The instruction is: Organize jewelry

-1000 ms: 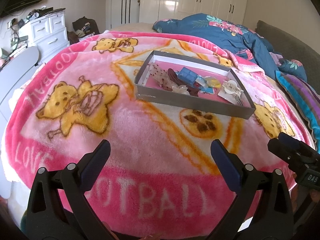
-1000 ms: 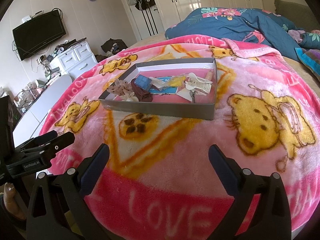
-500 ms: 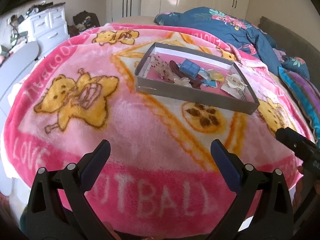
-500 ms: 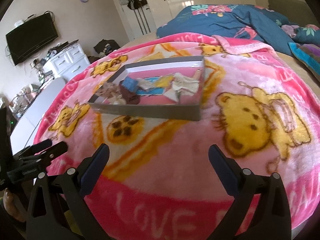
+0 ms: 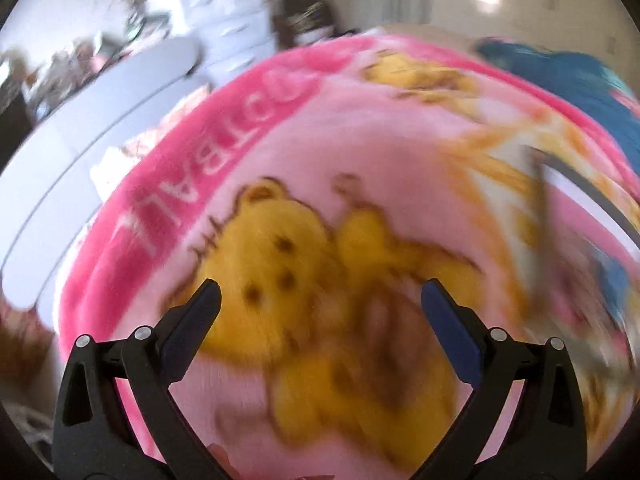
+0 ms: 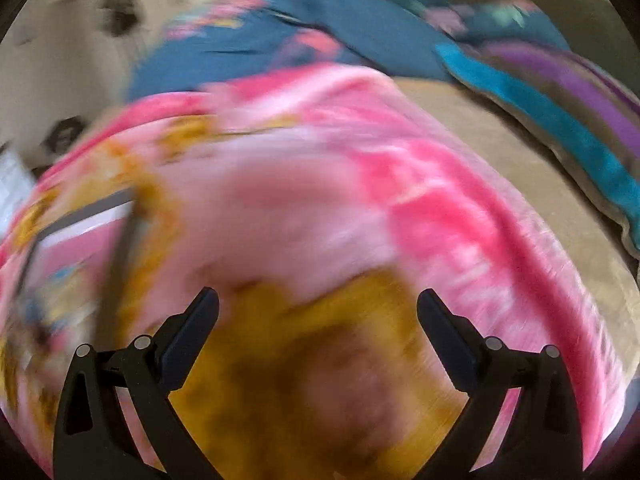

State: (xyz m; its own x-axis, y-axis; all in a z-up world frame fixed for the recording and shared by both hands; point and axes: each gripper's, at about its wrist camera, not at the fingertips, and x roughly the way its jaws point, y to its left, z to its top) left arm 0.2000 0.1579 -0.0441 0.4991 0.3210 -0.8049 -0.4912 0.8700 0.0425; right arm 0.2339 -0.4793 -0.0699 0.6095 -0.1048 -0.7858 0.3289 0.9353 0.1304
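Both views are blurred by motion. The grey tray (image 5: 576, 184) of jewelry and hair pieces sits on the pink bear blanket (image 5: 320, 152), at the right edge of the left wrist view and at the left edge of the right wrist view (image 6: 120, 240). Its contents are too smeared to tell apart. My left gripper (image 5: 320, 304) is open and empty, low over a yellow bear print left of the tray. My right gripper (image 6: 318, 308) is open and empty, low over another bear print right of the tray.
A white dresser (image 5: 224, 8) and a grey curved board (image 5: 92, 120) stand beyond the bed's left side. A blue floral duvet (image 6: 320, 28) and a striped teal and purple pillow (image 6: 560, 112) lie at the far right of the bed.
Both grippers have swung forward and apart, left one to the tray's left, right one to its right, and now sit much closer to the blanket. Both stay open.
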